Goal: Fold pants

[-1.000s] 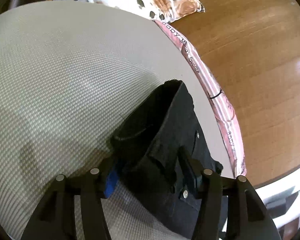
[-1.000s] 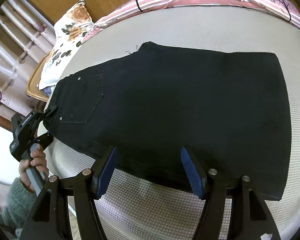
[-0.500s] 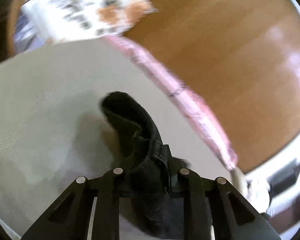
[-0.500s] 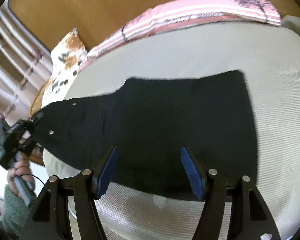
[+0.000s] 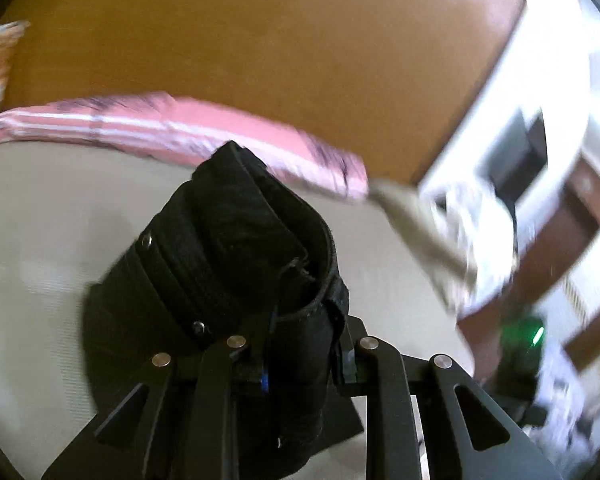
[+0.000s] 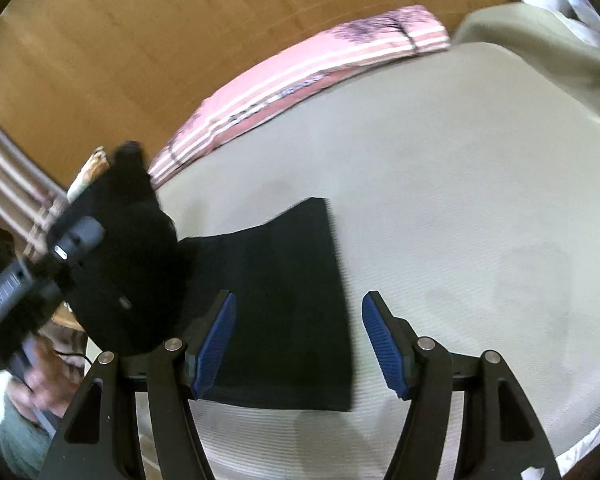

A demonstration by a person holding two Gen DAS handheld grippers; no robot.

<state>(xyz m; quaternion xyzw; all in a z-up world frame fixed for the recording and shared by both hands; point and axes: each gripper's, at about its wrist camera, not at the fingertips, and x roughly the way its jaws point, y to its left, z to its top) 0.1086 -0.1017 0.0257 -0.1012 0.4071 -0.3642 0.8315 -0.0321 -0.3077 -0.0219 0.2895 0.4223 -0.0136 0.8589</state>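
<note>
Pants waistband is pinched in your left gripper, lifted to fold rightward; right gripper hovers wide, empty.

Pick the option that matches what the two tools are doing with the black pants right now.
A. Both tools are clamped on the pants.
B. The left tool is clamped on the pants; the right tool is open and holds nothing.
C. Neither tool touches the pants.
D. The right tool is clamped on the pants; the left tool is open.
B: the left tool pinches the bunched waistband of the pants, while the right tool stands open above the flat part.
</note>
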